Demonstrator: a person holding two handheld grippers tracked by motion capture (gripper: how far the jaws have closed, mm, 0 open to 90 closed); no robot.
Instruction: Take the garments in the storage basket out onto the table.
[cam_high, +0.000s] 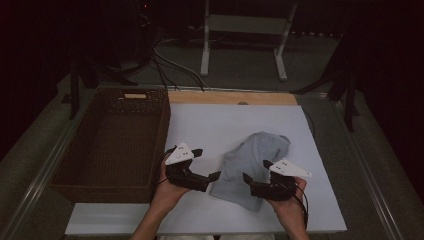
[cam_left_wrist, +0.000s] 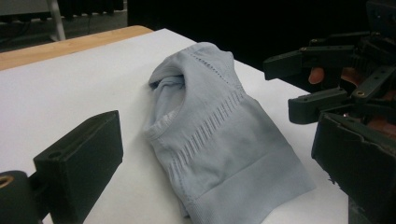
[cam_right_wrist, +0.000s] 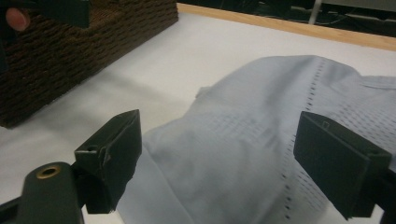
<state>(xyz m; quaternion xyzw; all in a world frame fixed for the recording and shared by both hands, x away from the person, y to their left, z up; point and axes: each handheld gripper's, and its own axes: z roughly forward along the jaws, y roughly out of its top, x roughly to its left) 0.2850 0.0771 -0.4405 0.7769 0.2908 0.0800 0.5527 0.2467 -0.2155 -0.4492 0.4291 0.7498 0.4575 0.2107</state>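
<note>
Nearest the person, two hands came in over the front edge of the white board (cam_high: 125, 220), each holding a black gripper. The left gripper (cam_high: 216, 176) sat just to the left of a pale grey garment (cam_high: 250, 165), its jaws spread wide with nothing between them, pointing toward the cloth's near left edge. The right gripper (cam_high: 247, 177) lay at the garment's near right side, over the cloth's lower edge; its jaws stood well apart and released, the fabric lying under the gap without being pinched. In the left gripper view the garment (cam_left_wrist: 219, 140) lay folded and rumpled on the board, a row of small perforations running along it, with the right gripper (cam_left_wrist: 292, 86) beside its far side. Left of the board stood a dark brown woven basket (cam_high: 65, 165), its wall touching the board's edge. Beyond the board ran a strip of bare wood (cam_high: 230, 97), then cables (cam_high: 170, 65) and a white stand (cam_high: 245, 30) on the floor.
</note>
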